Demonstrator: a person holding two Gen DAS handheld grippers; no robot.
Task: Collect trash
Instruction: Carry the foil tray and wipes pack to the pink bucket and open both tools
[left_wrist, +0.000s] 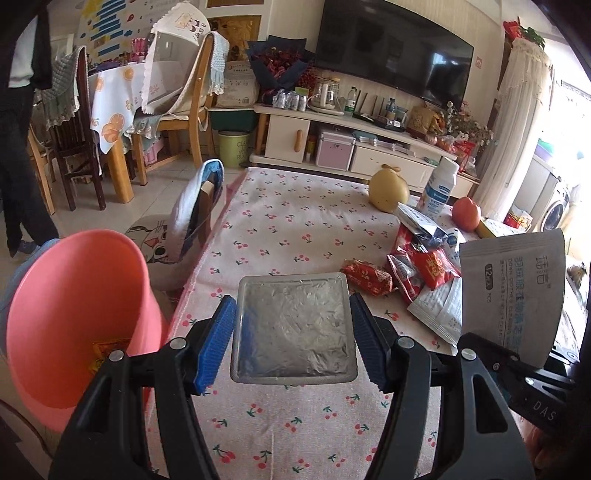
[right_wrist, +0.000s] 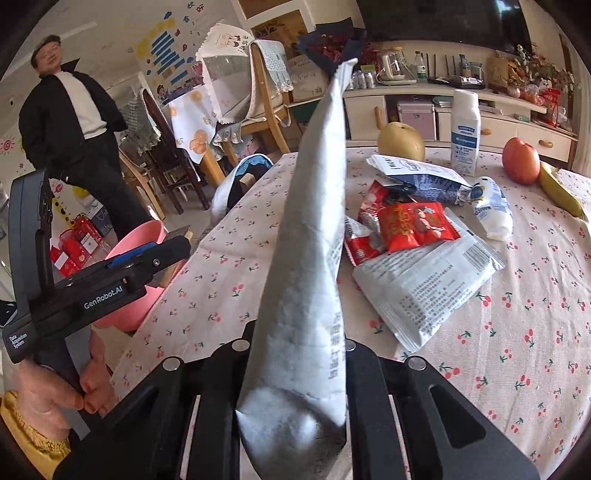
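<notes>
Left gripper (left_wrist: 293, 334) has its blue fingers (left_wrist: 216, 341) clenched on a square foil tray (left_wrist: 293, 326), pads pressing both side rims; tray is held above the tabletop (left_wrist: 295, 218), level, foil face up; the near stretch of cherry-print cloth below it is open; pink bin (left_wrist: 74, 317) sits off the tabletop's left edge, just beside the left gripper, mouth tipped toward the camera, a yellow scrap in its bottom.

Right gripper (right_wrist: 295, 373) has its fingers closed tight on a white packet (right_wrist: 310, 258); packet stands up and forward from the grip, tall, lifted clear of the cloth; in the left view the same packet shows at the right edge, printed face toward the camera.

Rest of the trash lies in a heap right of centre: red wrappers (right_wrist: 410, 221), a flat white wrapper (right_wrist: 424, 284), a dark blue-and-white bag (right_wrist: 417, 177), a small crumpled white bottle (right_wrist: 491, 206); the pieces overlap each other; behind, near the far edge, a pear (right_wrist: 400, 140), a milk bottle (right_wrist: 465, 133) upright, an apple (right_wrist: 521, 160), a banana (right_wrist: 559, 194).

Left half and far-left corner of the tabletop are bare cloth, plenty of room; a chair back (left_wrist: 199, 206) stands against the left edge; a person (right_wrist: 74, 140) stands beyond the bin, well away.
</notes>
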